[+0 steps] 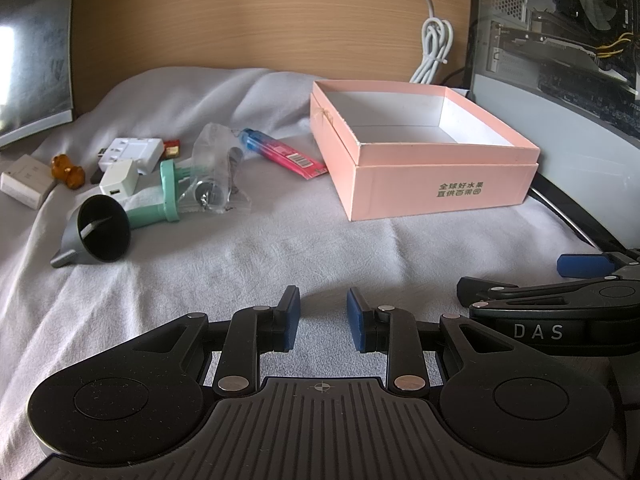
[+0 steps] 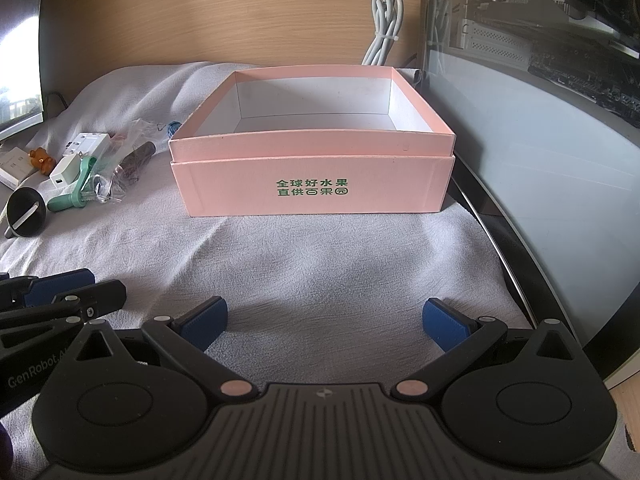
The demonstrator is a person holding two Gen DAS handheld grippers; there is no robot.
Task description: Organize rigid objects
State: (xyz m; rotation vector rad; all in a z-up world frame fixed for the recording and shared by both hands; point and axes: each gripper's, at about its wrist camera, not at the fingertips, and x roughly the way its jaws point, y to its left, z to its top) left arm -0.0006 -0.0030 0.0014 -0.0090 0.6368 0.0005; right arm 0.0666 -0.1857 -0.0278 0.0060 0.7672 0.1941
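Covering desk: wrinkled grey cloth [image 2: 320,264]; wood-grain wall [image 1: 256,20] behind.

Wall: light wood-grain panel [image 1: 260,16] across the top of both views.
Surface: wrinkled pale grey cloth [image 2: 320,256] over the desk.
Right side: glass-sided computer case [image 2: 540,80].
Left edge: dark monitor [image 1: 32,48].
Upper centre: coiled white cable [image 2: 384,20].
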